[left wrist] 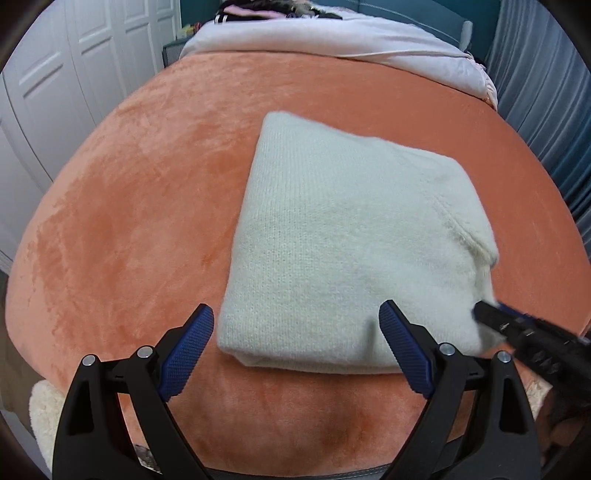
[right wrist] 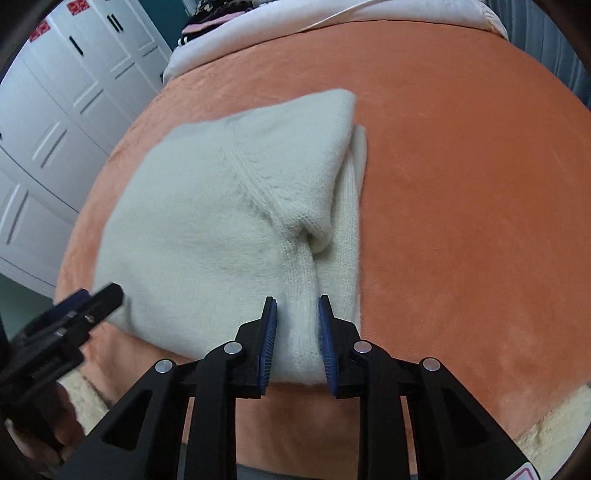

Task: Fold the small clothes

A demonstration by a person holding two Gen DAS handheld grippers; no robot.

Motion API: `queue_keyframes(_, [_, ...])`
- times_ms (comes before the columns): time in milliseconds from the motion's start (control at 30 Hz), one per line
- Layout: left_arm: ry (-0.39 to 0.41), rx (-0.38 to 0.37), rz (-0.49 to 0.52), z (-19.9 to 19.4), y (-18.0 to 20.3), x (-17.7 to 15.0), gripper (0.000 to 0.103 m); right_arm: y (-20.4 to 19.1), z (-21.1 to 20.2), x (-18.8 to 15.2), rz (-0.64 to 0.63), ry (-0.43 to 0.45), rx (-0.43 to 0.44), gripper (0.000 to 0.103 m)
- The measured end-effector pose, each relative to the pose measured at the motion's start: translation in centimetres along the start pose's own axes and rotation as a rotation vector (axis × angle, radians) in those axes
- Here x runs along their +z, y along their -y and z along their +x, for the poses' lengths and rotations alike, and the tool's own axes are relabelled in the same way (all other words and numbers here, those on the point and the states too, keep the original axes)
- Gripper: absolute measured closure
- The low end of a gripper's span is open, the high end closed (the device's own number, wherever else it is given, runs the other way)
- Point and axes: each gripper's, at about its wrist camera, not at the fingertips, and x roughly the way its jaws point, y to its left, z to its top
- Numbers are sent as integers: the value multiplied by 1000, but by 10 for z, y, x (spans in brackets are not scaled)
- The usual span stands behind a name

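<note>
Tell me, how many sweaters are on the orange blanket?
1. The cream sweater lies folded mid-blanket, right tool at its near edge. More clothes may sit behind.

An orange plush blanket (left wrist: 140, 206) covers the bed. At its far end lies a pale pink duvet (left wrist: 332, 37), with dark clothes (left wrist: 258, 9) heaped beyond that. White panelled wardrobe doors (right wrist: 55, 122) stand along the blanket's left side, blue-grey curtains (left wrist: 554, 122) along its right.

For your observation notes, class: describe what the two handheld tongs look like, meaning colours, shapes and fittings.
Both the left tongs and the right tongs have black plastic arms with triangular cut-outs, round silver rivets at the joints, and flat blue pads with a fine knurled texture. No cables or sleeves show.
</note>
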Motion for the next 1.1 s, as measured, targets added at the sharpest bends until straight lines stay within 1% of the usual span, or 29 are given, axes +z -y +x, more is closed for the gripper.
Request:
queue_keyframes(33, [11,14,14,-3,3,-2,14,0,-11,-1,0,25,2,77])
queue_keyframes(133, [22,37,45,-9,10,-7,14,-3,-40,-8,-23,97,-33,74])
queue_keyframes(200, [23,44,50,-12,14,-10,14,2,-48,-16,-7,115,-56,67])
queue_keyframes(233, [29,48,51,-14,15,-12,14,5,-50,-22,7,118,-63,66])
queue_keyframes(300, [42,57,57,-20,20,-17,14,12,-52,-33,39,117,-75,63])
queue_keyframes(333, [47,60,60,-22,22,-19,14,12,-45,-32,48,112,-82,61])
queue_keyframes(367, [50,64,62,-24,24,-21,14,15,-44,-41,58,108,-93,60])
queue_keyframes(433, [60,81,65,-27,27,-27,11,19,-42,-50,77,100,-103,58])
queue_keyframes(467, [67,95,61,-29,28,-30,11,19,-36,-49,82,99,-104,57])
queue_keyframes(533, [73,110,42,-32,29,-36,11,17,-32,-52,84,107,-120,52])
queue_keyframes(567, [70,112,28,-33,29,-39,11,13,-32,-57,88,114,-129,47])
queue_keyframes(700, [78,127,6,-36,30,-52,11,7,-33,-78,93,156,-148,41])
queue_keyframes(800, [77,125,-5,-38,30,-61,11,6,-33,-92,56,171,-183,39])
queue_keyframes(900, [81,129,-21,-39,31,-69,11,4,-30,-101,41,161,-184,39])
queue_keyframes(967, [83,137,-26,-40,31,-73,10,2,-31,-105,35,164,-181,39])
queue_keyframes(1067, [81,129,-28,-42,30,-77,10,-3,-31,-107,17,177,-186,38])
queue_keyframes(1100, [84,129,-27,-43,30,-77,7,-4,-31,-108,14,177,-185,38])
